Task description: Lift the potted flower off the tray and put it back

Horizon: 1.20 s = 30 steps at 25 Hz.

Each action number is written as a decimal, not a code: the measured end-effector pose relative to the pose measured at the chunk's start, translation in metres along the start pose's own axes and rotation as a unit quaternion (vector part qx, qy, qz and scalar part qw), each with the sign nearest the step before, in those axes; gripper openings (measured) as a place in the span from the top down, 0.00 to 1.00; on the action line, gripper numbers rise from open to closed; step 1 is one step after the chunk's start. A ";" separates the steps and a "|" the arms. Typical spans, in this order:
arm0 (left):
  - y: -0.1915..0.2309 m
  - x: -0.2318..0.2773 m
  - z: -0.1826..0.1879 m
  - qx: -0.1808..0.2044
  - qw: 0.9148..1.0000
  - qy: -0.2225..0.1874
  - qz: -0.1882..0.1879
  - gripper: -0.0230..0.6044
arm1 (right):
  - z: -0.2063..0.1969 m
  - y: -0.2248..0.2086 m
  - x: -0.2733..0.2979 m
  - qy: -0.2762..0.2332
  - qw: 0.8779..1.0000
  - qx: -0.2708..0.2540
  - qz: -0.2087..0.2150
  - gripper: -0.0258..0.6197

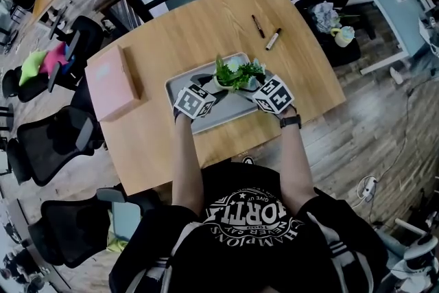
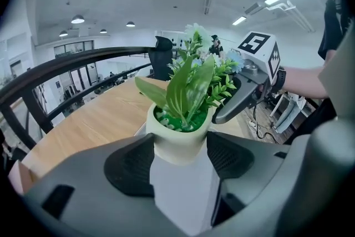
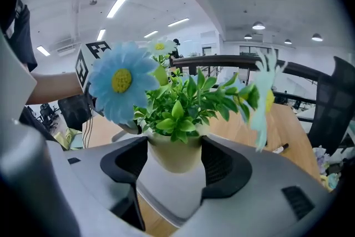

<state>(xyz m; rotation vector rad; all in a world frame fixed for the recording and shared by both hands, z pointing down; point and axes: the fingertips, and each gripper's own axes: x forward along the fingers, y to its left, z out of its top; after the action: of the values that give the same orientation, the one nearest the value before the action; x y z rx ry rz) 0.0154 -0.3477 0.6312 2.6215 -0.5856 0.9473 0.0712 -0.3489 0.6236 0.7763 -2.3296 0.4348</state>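
- Held just above a flat grey rectangular tray (image 1: 199, 76): a potted flower (image 1: 236, 73) in a smooth pale green pot, with green leaves and blue blooms.
- Pinched from opposite sides: left gripper (image 1: 214, 89) clenched on one flank of the pot, right gripper (image 1: 255, 87) clenched on the other, with black ribbed pads (image 2: 132, 166) pressed to the pot wall in both gripper views.
- Seen only in the head view: the light wooden table (image 1: 171, 31) under the tray, a flat pink box (image 1: 113, 82) lying well to the left of the tray, two marker pens (image 1: 265, 31) beyond it, and black office chairs (image 1: 55, 141) beside the table.
- Seen only in the left gripper view: broad green leaves filling the pot mouth, the right gripper's dark finger reaching in from the right, and a dark curved railing (image 2: 66, 64) behind.
- Seen only in the right gripper view: a large blue daisy (image 3: 123, 81) with a yellow centre close to the lens, and the pot's rounded base hanging clear of the grey tray surface.
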 end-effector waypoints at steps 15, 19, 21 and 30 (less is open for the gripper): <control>-0.035 -0.030 0.043 -0.006 1.000 -0.002 0.006 0.46 | 0.024 0.011 -0.057 -0.026 1.000 0.006 -0.001 0.46; -0.046 -0.042 0.052 -0.005 1.000 -0.004 0.012 0.46 | 0.030 0.018 -0.072 -0.035 0.999 0.008 0.000 0.47; -0.052 -0.047 0.055 -0.002 1.000 -0.001 0.017 0.46 | 0.032 0.023 -0.079 -0.039 0.999 0.006 0.001 0.47; -0.088 -0.066 0.067 -0.001 0.999 -0.011 0.032 0.46 | 0.033 0.043 -0.116 -0.049 0.999 -0.016 -0.001 0.47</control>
<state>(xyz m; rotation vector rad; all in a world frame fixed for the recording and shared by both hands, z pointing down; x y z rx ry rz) 0.0464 -0.2795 0.5269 2.6288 -0.6787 0.9385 0.1010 -0.2830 0.5173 0.8016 -2.4208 0.3633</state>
